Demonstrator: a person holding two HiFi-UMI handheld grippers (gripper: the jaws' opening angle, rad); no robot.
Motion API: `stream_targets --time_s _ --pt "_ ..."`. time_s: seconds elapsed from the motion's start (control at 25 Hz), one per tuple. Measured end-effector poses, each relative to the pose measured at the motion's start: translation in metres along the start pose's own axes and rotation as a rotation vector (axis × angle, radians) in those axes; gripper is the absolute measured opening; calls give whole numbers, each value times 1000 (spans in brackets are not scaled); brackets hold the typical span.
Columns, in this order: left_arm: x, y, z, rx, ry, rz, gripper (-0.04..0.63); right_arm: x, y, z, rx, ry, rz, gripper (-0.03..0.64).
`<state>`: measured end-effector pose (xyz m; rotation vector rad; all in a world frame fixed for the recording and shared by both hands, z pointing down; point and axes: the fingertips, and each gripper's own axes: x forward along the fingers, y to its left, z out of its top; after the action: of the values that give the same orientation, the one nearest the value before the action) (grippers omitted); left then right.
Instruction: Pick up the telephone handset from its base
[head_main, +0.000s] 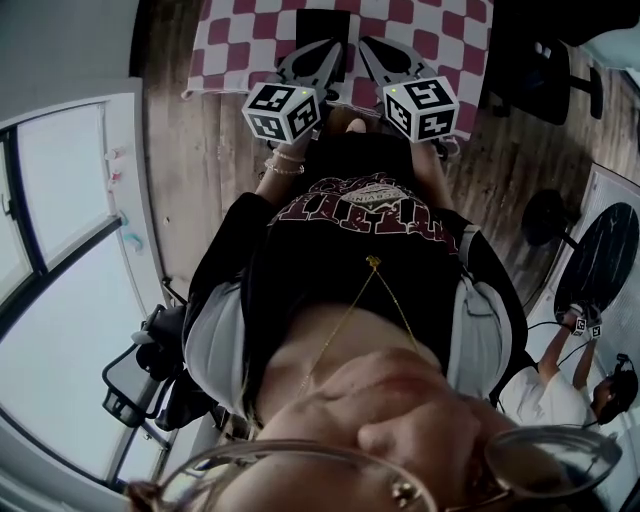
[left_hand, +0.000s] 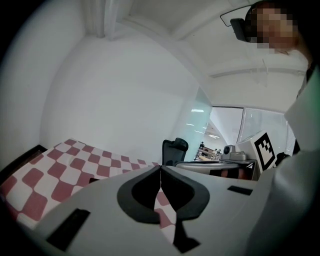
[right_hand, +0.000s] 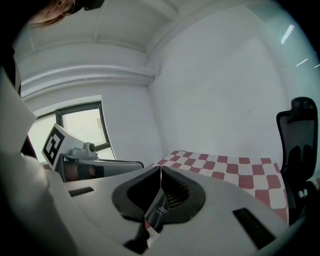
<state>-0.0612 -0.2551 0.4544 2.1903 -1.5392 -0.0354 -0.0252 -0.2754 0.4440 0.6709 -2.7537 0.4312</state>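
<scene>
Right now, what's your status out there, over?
Left gripper shut, empty. Right gripper shut, empty. Both pointed over the checkered cloth. Handset not clearly seen; dark shape ahead, cannot tell what.

Held left tool (head_main: 328, 50) and right tool (head_main: 372, 50) side by side out front, tilted slightly down, jaws pressed together.

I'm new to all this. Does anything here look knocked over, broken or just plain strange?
Nothing stands out. The left gripper and right gripper are held side by side above the checkered cloth, both shut with nothing gripped. The cloth lies flat, and no spill or damage shows.
</scene>
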Motion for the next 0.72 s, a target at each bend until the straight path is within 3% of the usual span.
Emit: stream_targets --time_s 0.72 --pt "27 45 10 11 86 -113 9 40 -21 3 96 -14 -135 20"
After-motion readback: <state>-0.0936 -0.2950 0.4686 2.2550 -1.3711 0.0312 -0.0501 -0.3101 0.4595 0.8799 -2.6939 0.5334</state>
